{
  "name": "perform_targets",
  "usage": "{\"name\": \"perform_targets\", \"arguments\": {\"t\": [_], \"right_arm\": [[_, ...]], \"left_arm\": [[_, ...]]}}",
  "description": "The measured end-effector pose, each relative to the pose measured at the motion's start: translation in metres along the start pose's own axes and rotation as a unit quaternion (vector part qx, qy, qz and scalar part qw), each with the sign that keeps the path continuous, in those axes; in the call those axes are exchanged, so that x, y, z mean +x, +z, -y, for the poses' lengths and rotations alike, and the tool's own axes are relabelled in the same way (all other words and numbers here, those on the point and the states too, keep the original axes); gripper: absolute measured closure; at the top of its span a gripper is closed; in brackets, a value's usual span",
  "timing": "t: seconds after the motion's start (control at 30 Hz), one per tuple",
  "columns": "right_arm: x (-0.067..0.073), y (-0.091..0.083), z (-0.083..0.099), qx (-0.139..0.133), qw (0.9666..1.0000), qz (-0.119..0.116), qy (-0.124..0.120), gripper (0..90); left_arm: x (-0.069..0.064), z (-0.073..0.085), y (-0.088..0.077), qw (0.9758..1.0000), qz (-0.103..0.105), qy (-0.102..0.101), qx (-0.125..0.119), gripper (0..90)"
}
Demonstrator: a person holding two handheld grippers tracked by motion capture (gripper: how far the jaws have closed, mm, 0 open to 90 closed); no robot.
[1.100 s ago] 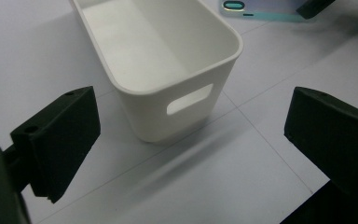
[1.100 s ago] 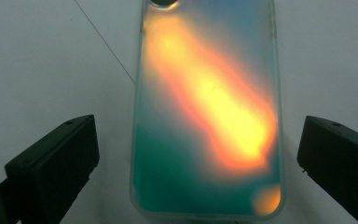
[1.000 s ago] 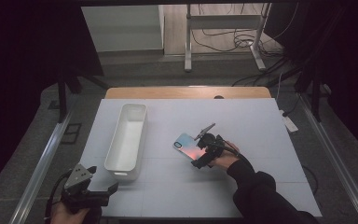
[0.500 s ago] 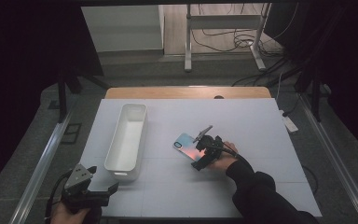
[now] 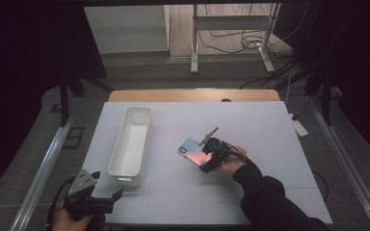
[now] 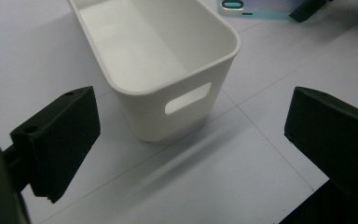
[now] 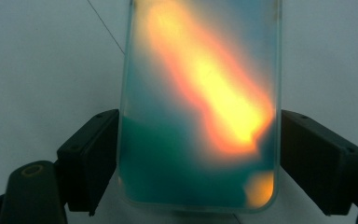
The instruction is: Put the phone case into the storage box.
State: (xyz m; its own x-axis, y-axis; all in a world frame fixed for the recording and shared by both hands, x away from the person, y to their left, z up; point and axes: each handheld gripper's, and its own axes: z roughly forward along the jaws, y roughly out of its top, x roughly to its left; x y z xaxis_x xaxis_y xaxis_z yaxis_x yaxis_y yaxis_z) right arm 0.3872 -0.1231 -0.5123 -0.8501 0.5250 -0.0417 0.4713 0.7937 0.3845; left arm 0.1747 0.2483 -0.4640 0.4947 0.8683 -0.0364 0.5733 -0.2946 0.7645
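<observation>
At centre frame in the high view, the right gripper [image 5: 211, 155] has its jaws closed on both long edges of a teal-and-orange rectangular phone case [image 5: 193, 151] lying on the white tabletop [image 5: 270, 130]. The case's long axis runs straight out from the jaws. Its far end is cut off in the right gripper view. At lower left, the left gripper [image 5: 99, 201] waits with jaws apart, empty, near a long white plastic bin [image 5: 131, 139].
</observation>
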Motion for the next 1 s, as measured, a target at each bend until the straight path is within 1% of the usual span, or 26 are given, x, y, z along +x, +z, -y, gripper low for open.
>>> {"name": "perform_targets", "arguments": {"t": [0.2,0.27,0.5,0.6,0.73,0.9,1.0], "right_arm": [[0.000,0.000,0.000,0.000,1.0000,0.000,0.001,16.4],[0.000,-0.001,0.000,-0.002,1.0000,-0.001,0.003,16.5],[0.000,-0.002,0.001,-0.003,0.9999,-0.003,0.009,16.5],[0.001,-0.003,0.001,-0.005,0.9999,-0.005,0.010,16.5],[0.002,-0.008,0.001,-0.015,0.9998,-0.008,0.011,16.6],[0.002,-0.012,0.002,-0.025,0.9995,-0.013,0.013,16.6],[0.002,-0.016,0.003,-0.034,0.9991,-0.018,0.017,16.6]], "left_arm": [[0.001,0.000,0.000,1.0000,0.000,-0.003,-0.001,3.9],[0.001,0.000,0.000,1.0000,0.001,-0.007,-0.003,3.7],[0.002,0.001,-0.001,0.9999,0.002,-0.008,-0.006,3.9],[0.002,0.001,-0.001,0.9999,0.000,-0.011,-0.007,3.9],[0.004,0.001,-0.001,0.9998,0.000,-0.020,-0.008,4.6],[0.004,0.000,-0.001,0.9998,0.001,-0.021,-0.005,5.3],[0.004,0.000,0.000,0.9997,-0.004,-0.026,-0.001,5.0]]}}
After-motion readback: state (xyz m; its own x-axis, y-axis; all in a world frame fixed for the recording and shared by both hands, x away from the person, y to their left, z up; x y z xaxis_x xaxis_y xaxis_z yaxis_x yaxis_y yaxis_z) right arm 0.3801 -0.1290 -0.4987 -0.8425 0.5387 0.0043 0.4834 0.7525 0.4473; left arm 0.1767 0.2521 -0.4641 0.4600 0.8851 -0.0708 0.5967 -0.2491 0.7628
